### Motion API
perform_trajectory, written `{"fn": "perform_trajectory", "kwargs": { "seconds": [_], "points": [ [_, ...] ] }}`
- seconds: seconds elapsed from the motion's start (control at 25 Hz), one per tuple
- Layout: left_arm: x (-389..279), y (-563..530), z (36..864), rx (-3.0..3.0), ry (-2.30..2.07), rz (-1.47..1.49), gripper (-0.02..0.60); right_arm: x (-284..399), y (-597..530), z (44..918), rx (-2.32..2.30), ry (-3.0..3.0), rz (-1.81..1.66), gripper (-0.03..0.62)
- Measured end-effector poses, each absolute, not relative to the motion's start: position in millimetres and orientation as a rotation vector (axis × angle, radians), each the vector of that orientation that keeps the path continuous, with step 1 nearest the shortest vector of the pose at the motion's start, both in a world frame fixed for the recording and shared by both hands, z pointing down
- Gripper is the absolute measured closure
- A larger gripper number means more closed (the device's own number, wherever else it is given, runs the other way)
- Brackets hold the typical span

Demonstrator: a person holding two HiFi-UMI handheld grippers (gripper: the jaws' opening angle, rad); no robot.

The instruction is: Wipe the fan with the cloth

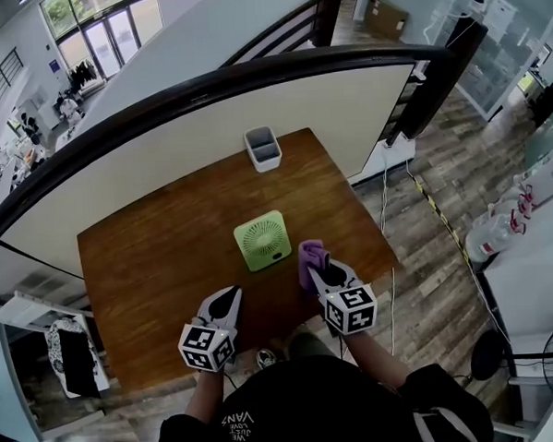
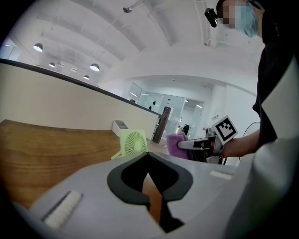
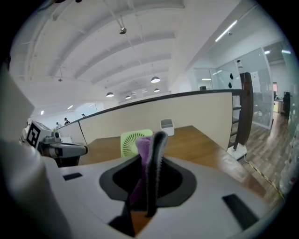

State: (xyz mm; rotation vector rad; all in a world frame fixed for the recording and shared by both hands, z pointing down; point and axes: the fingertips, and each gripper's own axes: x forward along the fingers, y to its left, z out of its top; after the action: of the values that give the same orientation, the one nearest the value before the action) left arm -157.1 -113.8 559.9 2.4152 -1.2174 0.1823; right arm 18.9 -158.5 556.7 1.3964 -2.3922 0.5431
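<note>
This looks like a modern open-plan office on an upper level. A curved parapet (image 1: 208,145) with a dark handrail (image 1: 205,84) borders the wooden worktop (image 1: 149,259). Glass-walled rooms (image 1: 498,37) stand on plank flooring (image 1: 428,291), with tall windows (image 1: 100,31) and round ceiling lights (image 2: 38,47).
</note>
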Motion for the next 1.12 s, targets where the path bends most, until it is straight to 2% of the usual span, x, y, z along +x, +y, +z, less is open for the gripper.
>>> {"fn": "perform_trajectory", "kwargs": {
  "seconds": [0.6, 1.12],
  "points": [
    [-192, -53, 534, 2.437, -1.292, 0.136, 0.571, 5, -84, 526, 1.496, -2.439, 0.508, 0.502],
    [-205, -31, 534, 2.42, -1.288, 0.098, 0.571, -15, -64, 522, 1.47, -2.439, 0.482, 0.502]
  ]
}}
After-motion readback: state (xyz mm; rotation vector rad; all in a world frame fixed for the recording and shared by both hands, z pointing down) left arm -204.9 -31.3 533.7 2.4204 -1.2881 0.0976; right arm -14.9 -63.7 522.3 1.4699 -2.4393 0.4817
